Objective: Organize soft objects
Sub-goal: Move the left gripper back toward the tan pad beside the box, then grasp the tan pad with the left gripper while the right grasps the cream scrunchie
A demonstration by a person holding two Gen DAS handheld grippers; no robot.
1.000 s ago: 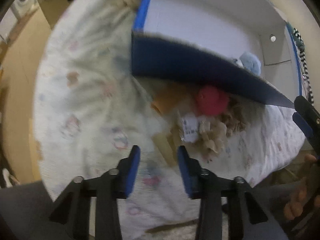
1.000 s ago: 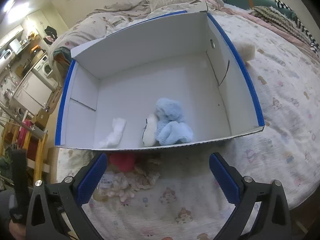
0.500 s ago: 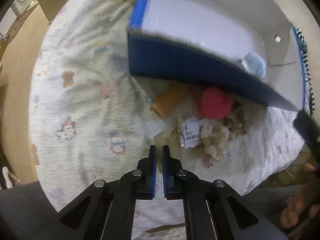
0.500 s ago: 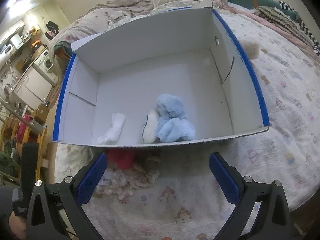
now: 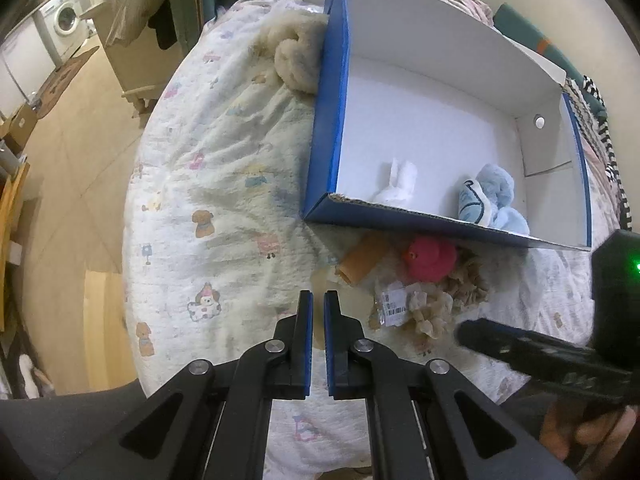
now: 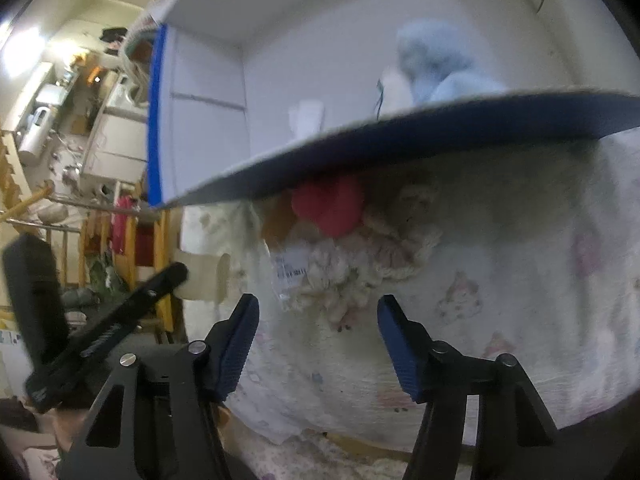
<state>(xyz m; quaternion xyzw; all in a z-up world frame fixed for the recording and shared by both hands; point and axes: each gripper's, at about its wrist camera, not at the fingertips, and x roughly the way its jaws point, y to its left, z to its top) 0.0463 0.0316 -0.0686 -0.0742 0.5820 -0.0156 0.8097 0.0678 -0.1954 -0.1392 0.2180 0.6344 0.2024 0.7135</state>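
Note:
A blue-and-white cardboard box (image 5: 440, 236) lies on the bed and holds a light blue plush (image 5: 492, 200) and a small white soft item (image 5: 396, 188). In front of it lie a red plush (image 5: 430, 258), an orange roll (image 5: 362, 260) and a beige frilly item with a label (image 5: 432, 300). My left gripper (image 5: 317, 312) is shut and empty, above the quilt left of this pile. My right gripper (image 6: 318, 320) is open, low and close before the beige item (image 6: 352, 264) and red plush (image 6: 328, 204); the box wall (image 6: 400, 148) looms above.
The patterned quilt (image 5: 224, 184) covers the bed, whose edge drops to a wooden floor (image 5: 68, 152) on the left. A cream fluffy item (image 5: 296, 60) lies beside the box's far left wall. The right gripper body (image 5: 560, 360) shows at the left view's lower right.
My left gripper closed empty and pulled back and up. My right gripper, still open, dropped low and moved in close to the pile in front of the box.

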